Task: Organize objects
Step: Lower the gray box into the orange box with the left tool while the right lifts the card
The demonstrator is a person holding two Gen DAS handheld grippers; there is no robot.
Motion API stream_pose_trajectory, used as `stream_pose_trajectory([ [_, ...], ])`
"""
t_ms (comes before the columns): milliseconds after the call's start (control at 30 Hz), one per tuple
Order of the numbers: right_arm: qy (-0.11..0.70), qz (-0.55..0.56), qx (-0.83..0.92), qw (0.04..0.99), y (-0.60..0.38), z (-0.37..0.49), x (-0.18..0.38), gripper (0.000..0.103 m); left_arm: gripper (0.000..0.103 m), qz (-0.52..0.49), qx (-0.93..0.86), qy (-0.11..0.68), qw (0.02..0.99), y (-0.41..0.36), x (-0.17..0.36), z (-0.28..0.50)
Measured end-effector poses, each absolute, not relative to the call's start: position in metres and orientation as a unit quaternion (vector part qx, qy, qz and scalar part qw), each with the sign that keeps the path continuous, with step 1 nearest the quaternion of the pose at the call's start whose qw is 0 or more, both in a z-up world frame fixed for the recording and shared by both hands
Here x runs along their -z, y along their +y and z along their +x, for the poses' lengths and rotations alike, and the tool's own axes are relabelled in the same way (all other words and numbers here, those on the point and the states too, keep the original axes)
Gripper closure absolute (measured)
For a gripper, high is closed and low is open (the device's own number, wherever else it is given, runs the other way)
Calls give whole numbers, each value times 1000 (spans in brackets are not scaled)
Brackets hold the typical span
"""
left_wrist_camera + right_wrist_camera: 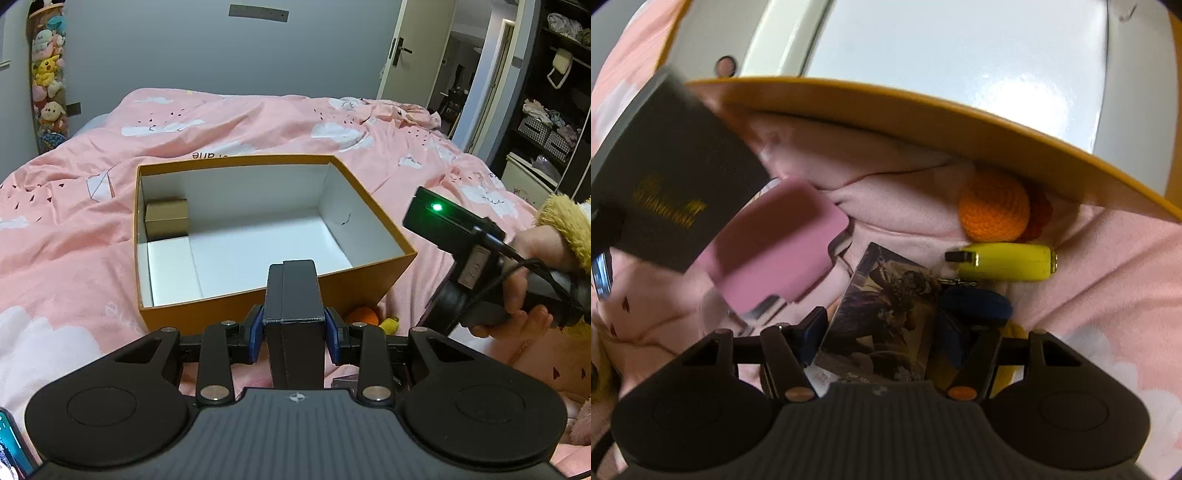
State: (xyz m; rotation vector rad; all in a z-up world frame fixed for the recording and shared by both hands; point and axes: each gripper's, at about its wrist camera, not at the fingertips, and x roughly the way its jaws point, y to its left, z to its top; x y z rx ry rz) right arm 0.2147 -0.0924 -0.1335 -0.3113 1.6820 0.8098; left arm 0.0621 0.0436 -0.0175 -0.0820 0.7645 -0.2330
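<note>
My left gripper point(294, 328) is shut on a black box point(293, 295) and holds it just in front of the near wall of an open orange cardboard box point(332, 288) with a white inside. A small brown box point(167, 218) sits in its far left corner. The black box, with gold lettering, also shows in the right wrist view point(672, 173). My right gripper point(881, 332) is low over the bedspread with its fingers either side of a picture card point(886, 310); whether it grips the card is unclear. Its body shows in the left wrist view point(476, 266).
On the pink bedspread point(908, 199) beside the orange box point(923, 118) lie a pink case point(775, 251), an orange crochet ball point(993, 206), a yellow banana-shaped item point(1008, 262) and a dark blue pouch point(979, 302). A phone point(9, 439) lies at the lower left.
</note>
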Motion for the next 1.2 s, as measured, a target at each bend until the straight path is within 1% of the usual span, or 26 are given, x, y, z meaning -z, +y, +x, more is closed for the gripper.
stream_pose_trajectory([
  [67, 707, -148, -354, 595, -93, 208, 125, 40, 65, -40, 115, 369, 921, 42, 16, 62],
  [100, 700, -153, -356, 600, -93, 204, 120, 55, 65, -41, 117, 367, 922, 42, 15, 61],
  [133, 693, -147, -365, 605, -95, 202, 114, 72, 65, -41, 118, 364, 923, 42, 13, 60],
  [167, 683, -148, -364, 615, -96, 201, 104, 93, 65, -42, 119, 361, 924, 41, 11, 60],
  [200, 681, -140, -368, 618, -98, 203, 96, 103, 65, -44, 119, 358, 925, 41, 9, 60],
  [300, 658, -159, -373, 635, -97, 200, 80, 103, 65, -49, 121, 350, 928, 41, 4, 60],
  [433, 658, -199, -360, 631, -97, 196, 90, 103, 65, -47, 121, 340, 931, 39, -2, 61],
  [533, 661, -185, -354, 635, -99, 206, 87, 95, 65, -45, 115, 339, 932, 40, -3, 61],
  [600, 653, -185, -362, 639, -90, 205, 91, 81, 65, -45, 111, 340, 933, 42, -3, 61],
  [633, 648, -191, -365, 640, -85, 204, 91, 77, 65, -45, 109, 340, 933, 43, -3, 61],
  [733, 638, -222, -374, 636, -69, 200, 97, 73, 65, -46, 103, 339, 934, 46, -4, 61],
  [767, 638, -226, -378, 631, -66, 200, 99, 68, 65, -46, 102, 339, 934, 47, -4, 61],
  [800, 643, -228, -384, 622, -62, 199, 101, 66, 65, -46, 100, 338, 935, 48, -4, 61],
  [867, 649, -241, -393, 606, -54, 194, 105, 65, 65, -47, 98, 338, 935, 49, -4, 61],
  [933, 642, -280, -388, 599, -47, 186, 110, 64, 65, -48, 97, 339, 934, 51, -3, 61],
  [1000, 637, -316, -378, 593, -42, 181, 117, 58, 65, -49, 99, 339, 934, 51, -3, 61],
  [1067, 633, -347, -374, 582, -39, 176, 126, 57, 65, -49, 102, 338, 934, 50, -4, 60],
  [1133, 630, -358, -370, 582, -38, 175, 129, 58, 65, -49, 103, 335, 935, 50, -4, 61],
  [1167, 629, -356, -370, 583, -38, 176, 128, 60, 65, -50, 104, 334, 935, 50, -4, 61],
  [1200, 625, -353, -371, 589, -39, 177, 124, 66, 65, -52, 104, 333, 936, 51, -4, 61],
])
